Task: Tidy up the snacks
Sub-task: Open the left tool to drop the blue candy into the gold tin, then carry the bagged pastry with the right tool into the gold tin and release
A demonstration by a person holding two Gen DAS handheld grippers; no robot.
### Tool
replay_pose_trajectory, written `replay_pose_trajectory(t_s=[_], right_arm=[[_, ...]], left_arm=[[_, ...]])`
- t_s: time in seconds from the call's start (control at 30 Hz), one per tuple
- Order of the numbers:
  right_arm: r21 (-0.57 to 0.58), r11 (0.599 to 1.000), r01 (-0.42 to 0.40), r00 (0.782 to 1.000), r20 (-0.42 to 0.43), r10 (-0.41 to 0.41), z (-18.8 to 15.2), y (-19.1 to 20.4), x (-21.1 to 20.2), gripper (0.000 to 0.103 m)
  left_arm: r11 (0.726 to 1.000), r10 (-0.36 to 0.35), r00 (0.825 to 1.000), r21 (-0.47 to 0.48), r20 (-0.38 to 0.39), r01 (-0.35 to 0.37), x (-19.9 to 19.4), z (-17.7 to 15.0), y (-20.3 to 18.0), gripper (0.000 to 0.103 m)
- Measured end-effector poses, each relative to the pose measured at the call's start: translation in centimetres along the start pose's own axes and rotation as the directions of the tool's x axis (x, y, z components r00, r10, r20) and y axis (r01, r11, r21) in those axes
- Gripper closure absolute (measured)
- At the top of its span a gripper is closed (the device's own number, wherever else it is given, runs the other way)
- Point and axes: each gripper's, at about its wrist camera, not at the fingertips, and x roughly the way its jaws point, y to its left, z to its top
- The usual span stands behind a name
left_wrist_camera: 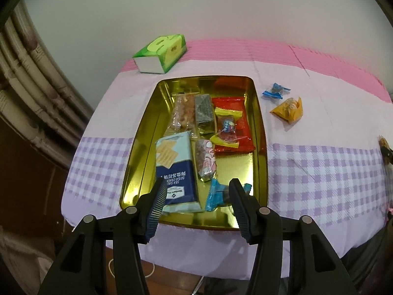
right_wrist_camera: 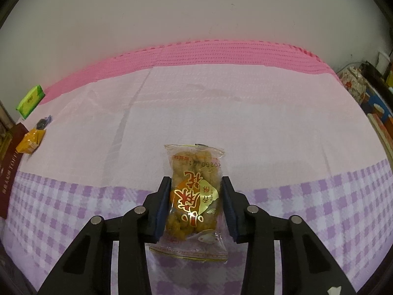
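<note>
A gold metal tray (left_wrist_camera: 145, 147) lies on the checked cloth and holds several snacks. Among them are a blue soda-cracker pack (left_wrist_camera: 175, 169), a red packet (left_wrist_camera: 235, 132) and a pink bar (left_wrist_camera: 206, 159). My left gripper (left_wrist_camera: 199, 182) hovers open over the tray's near end. A blue-wrapped candy (left_wrist_camera: 216, 195) lies in the tray beneath it, untouched by the pads. In the right wrist view my right gripper (right_wrist_camera: 195, 178) is shut on a clear packet of golden fried snack (right_wrist_camera: 194, 196) with a red and gold label. The packet sits low over the cloth.
A green tissue box (left_wrist_camera: 161, 52) stands behind the tray. A blue candy (left_wrist_camera: 275, 91) and an orange packet (left_wrist_camera: 288, 109) lie on the cloth to the tray's right. A dark red booklet (right_wrist_camera: 9, 167) lies at the left edge, and clutter (right_wrist_camera: 368, 93) fills the far right.
</note>
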Motion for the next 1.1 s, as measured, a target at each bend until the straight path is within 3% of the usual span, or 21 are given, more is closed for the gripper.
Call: replay_pose_trajectory(t_s=[0.23,0.43,0.57,0.67,0.87,1.1], right_arm=[[0.005,0.999,-0.054,0.998,0.012,0.054,-0.2,1.9,-1.2,0.066],[0.01,0.987,-0.161,0.987,0.03,0.16,0.6,5.0,-2.6,0.066],[-0.04,0.973,-0.229,0.972,0.034,0.23,1.4,8.7,-3.8,0.066],[-0.094,0.954,-0.286,0.956,0.03,0.29,1.9,12.2,-4.9,0.066],[-0.197,0.89,-0.41,0.908,0.002,0.419,2.5,20.6,-6.8,0.066],[-0.267,0.787,-0.556,0.827,-0.084,0.555,3.1,30.6,-7.5,0.066]], left_arm=[[1.0,-0.006,1.0,-0.028,-0.001,0.006,-0.1,-0.3,0.9,0.049],[1.0,0.007,1.0,-0.028,0.002,-0.007,-0.2,-0.3,1.2,0.047],[0.995,0.006,1.0,-0.098,-0.009,-0.007,-0.3,-0.6,3.3,0.047],[0.982,0.044,0.999,-0.186,-0.008,-0.045,-0.5,-0.9,5.9,0.047],[0.958,0.125,0.992,-0.261,0.006,-0.12,-1.0,-1.1,8.6,0.047],[0.96,0.103,0.995,-0.263,-0.005,-0.101,-0.5,-1.1,8.8,0.045]])
